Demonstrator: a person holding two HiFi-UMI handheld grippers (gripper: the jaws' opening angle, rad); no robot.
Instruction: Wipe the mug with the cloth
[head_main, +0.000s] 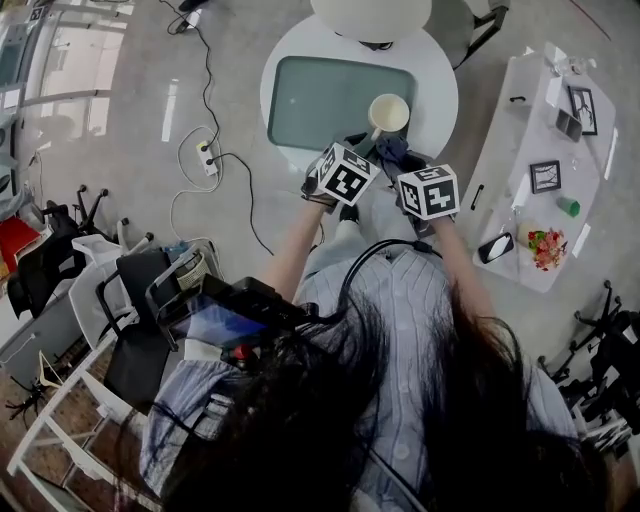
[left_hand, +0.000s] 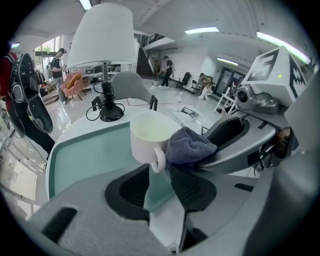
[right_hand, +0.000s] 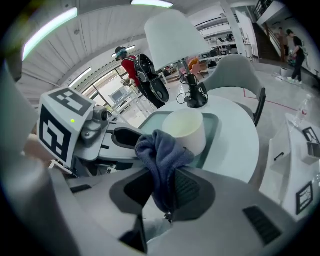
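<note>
Steadying the mug (left_hand: 150, 137) looks like the step in hand. It stands on the near right corner of the mat (head_main: 330, 100), its handle (left_hand: 158, 161) turned toward the person. The left gripper (left_hand: 157, 172) is spread wide with nothing pinched, and the handle sits just at its tips, touched by neither pad. The right gripper (right_hand: 165, 187) is clamped on the cloth (right_hand: 160, 155), which bunches above its jaws and lies against the mug's side beside the handle.

To do this well, the left jaws should probably close squarely on the handle before any rubbing starts. A free mug on a smooth mat would likely slide or tip under a sideways push. With the mug held, the cloth's loose bunch is best pressed flat on the wall and drawn round it and over the rim. Leading with the fabric should keep the hard jaws from knocking the mug.

The two grippers crowd the same side of the mug, so each is the other's chief obstacle. The handle also blocks a clean sweep there. Beyond the mat's far edge stand a lamp (left_hand: 102, 37) with its cable and a chair (left_hand: 130, 85), both well apart from the work. Right of the mat a cluttered side table (head_main: 500, 190) stands clear. A power strip (head_main: 208, 158) lies on the floor to the mat's left.
</note>
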